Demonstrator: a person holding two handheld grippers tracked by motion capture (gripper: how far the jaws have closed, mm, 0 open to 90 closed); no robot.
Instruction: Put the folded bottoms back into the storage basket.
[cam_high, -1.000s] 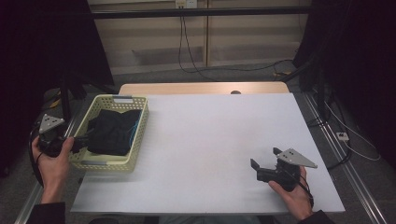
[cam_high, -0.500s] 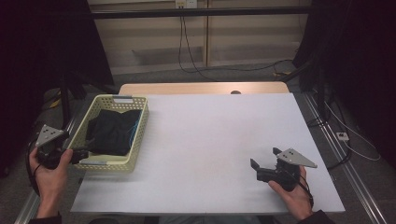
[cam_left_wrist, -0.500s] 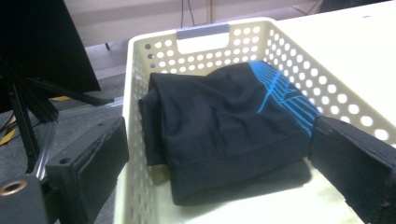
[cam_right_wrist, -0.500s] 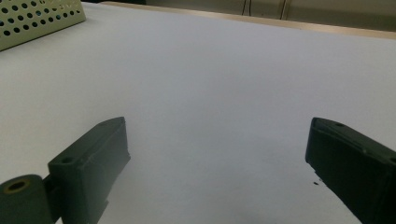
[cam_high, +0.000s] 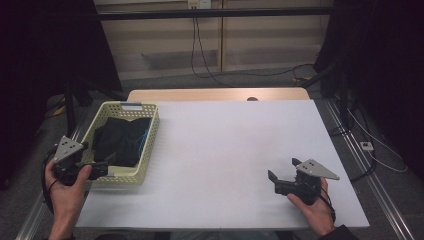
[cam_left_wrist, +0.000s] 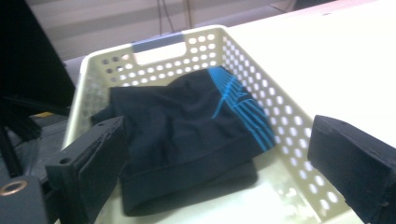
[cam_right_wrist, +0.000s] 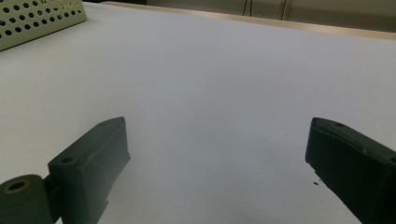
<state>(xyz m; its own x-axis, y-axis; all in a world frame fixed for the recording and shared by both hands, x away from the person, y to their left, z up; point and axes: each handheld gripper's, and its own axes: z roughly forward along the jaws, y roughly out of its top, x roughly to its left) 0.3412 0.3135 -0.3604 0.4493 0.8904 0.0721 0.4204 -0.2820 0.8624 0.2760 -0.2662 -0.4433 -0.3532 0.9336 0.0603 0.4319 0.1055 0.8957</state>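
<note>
The white table (cam_high: 225, 150) is lying mostly bare, with a cream basket (cam_high: 148, 145) sitting at its left edge. A dark garment (cam_high: 120, 142) with blue stripes is lying folded inside the basket, filling most of its floor. In the left gripper view the garment (cam_left_wrist: 187, 130) is bunching up toward the far wall, its hem edge facing the jaws.

The left gripper (cam_high: 102, 170) is hovering at the basket's near end, jaws wide apart and holding nothing. The right gripper (cam_high: 280, 179) is waiting well apart over bare table, jaws also spread wide and gripping nothing.

To grasp well, the left gripper should probably be dipping over the near rim, straddling a thick fold rather than a single layer, and closing clear of the perforated wall so the basket is not being dragged along
</note>
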